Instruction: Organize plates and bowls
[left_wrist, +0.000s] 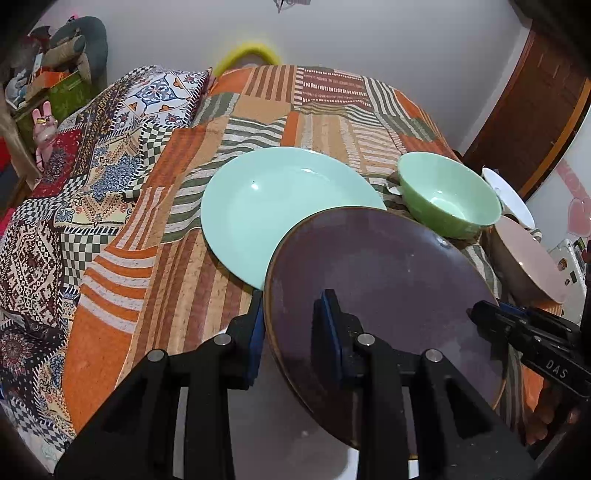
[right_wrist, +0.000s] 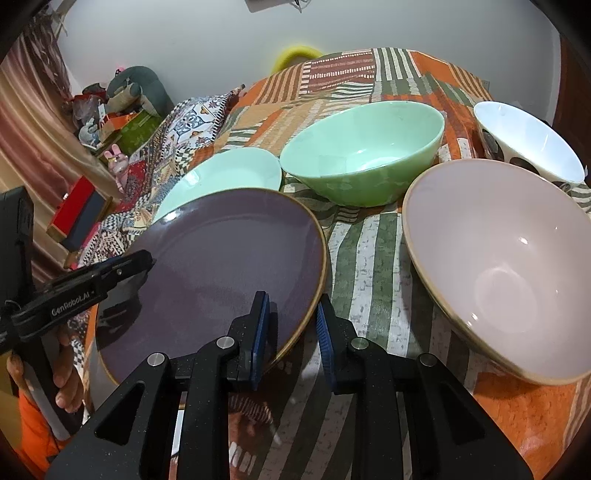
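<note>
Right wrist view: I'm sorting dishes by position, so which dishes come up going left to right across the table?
Purple plate → green bowl → pink bowl → white bowl.

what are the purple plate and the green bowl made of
Purple plate: probably glazed stoneware, satin finish; it has soft, dull reflections and a bare brownish rim.
Green bowl: looks like glossy glazed ceramic or milk glass; it shows sharp highlights and an even pale green. The look alone cannot settle which.
</note>
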